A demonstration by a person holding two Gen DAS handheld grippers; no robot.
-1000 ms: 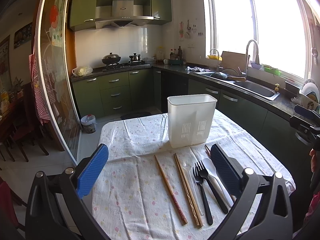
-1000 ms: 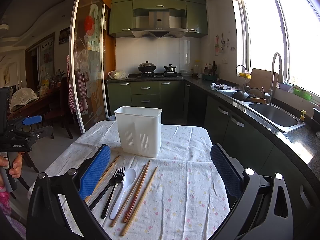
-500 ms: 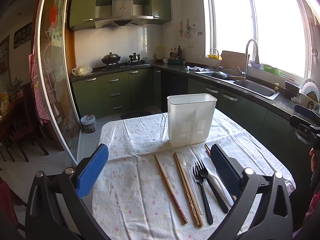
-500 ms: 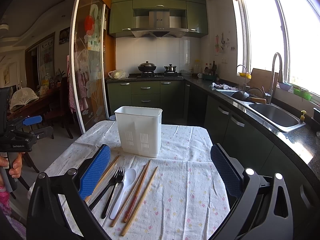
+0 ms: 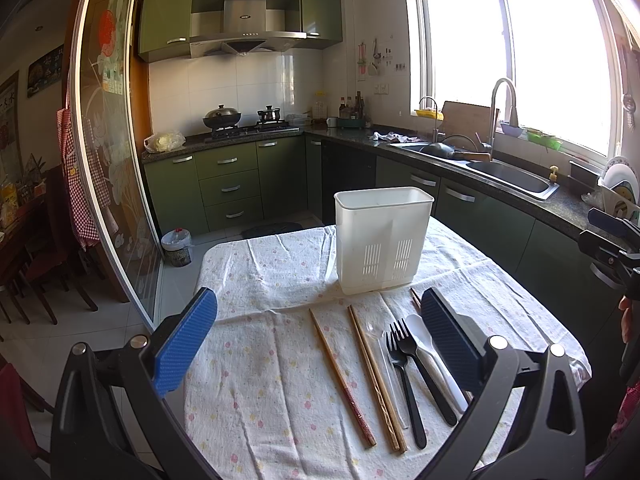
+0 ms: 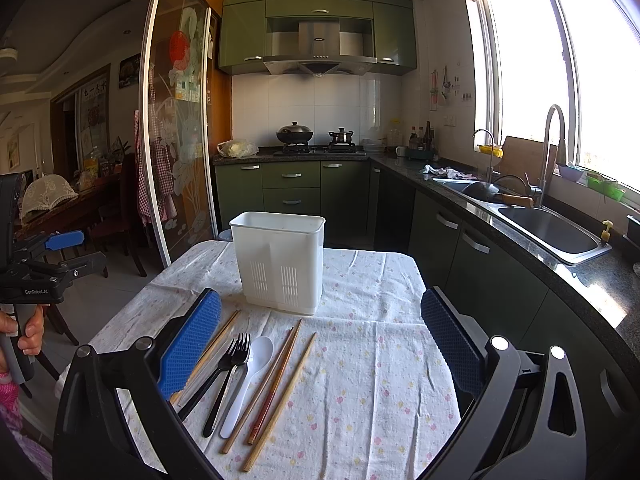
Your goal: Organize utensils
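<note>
A white slotted utensil holder [image 5: 382, 238] [image 6: 280, 262] stands upright on the cloth-covered table [image 5: 260, 368]. In front of it lie several wooden chopsticks [image 5: 340, 376] [image 6: 276, 388], two black forks [image 5: 402, 372] [image 6: 224, 376], a white spoon [image 5: 430, 356] [image 6: 248, 380] and a clear spoon [image 5: 378, 344]. My left gripper [image 5: 318, 342] is open and empty above the table's near edge. My right gripper [image 6: 320, 344] is open and empty, with the utensils near its left finger. Each gripper also shows at the edge of the other's view: the right one [image 5: 612, 240], the left one [image 6: 44, 264].
Green kitchen cabinets [image 5: 228, 188], a stove with pots [image 5: 244, 120] and a sink counter [image 5: 508, 176] stand behind and to the right of the table. A glass sliding door [image 5: 108, 160] is on the left. A small bin [image 5: 176, 246] sits on the floor.
</note>
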